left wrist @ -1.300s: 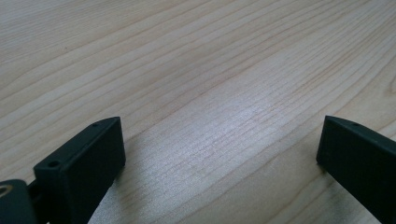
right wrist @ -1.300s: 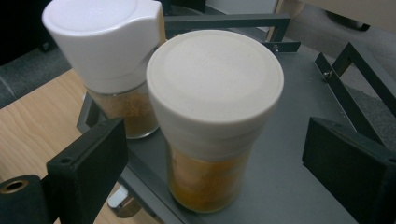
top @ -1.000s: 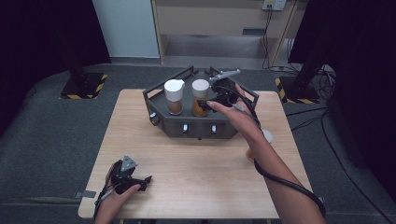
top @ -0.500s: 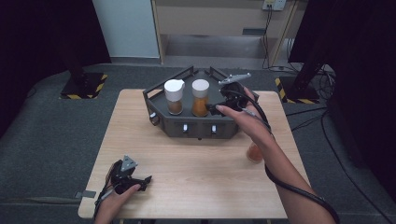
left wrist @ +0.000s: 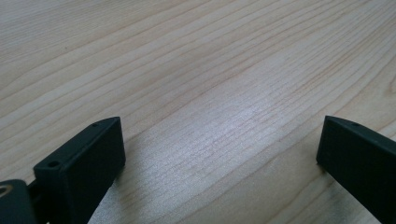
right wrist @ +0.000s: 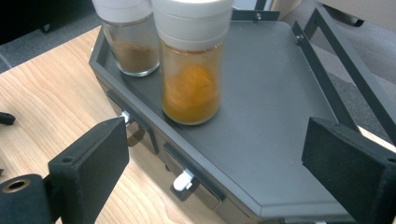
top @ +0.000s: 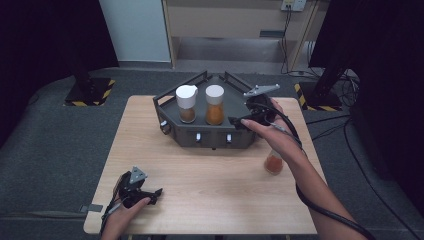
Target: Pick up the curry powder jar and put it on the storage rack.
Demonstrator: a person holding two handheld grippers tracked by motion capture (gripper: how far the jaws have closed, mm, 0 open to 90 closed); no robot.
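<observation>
right gripper (right wrist: pixel 215 154) jaws spread wide and empty over dark tray (right wrist: pixel 280 84), orange spice jar (right wrist: pixel 190 70) just ahead, brown jar (right wrist: pixel 133 39) beyond, left gripper (left wrist: pixel 219 149) spread empty over bare table (left wrist: pixel 196 70)

Far centre of the light wooden desk (top: pixel 210 185) sits the dark angular metal tray (top: pixel 235 97). On it, two white-capped glass spice jars (top: pixel 186 104) (top: pixel 215 104) side by side. A third spice jar (top: pixel 273 161) stands on the desk, near-right of the tray.
</observation>
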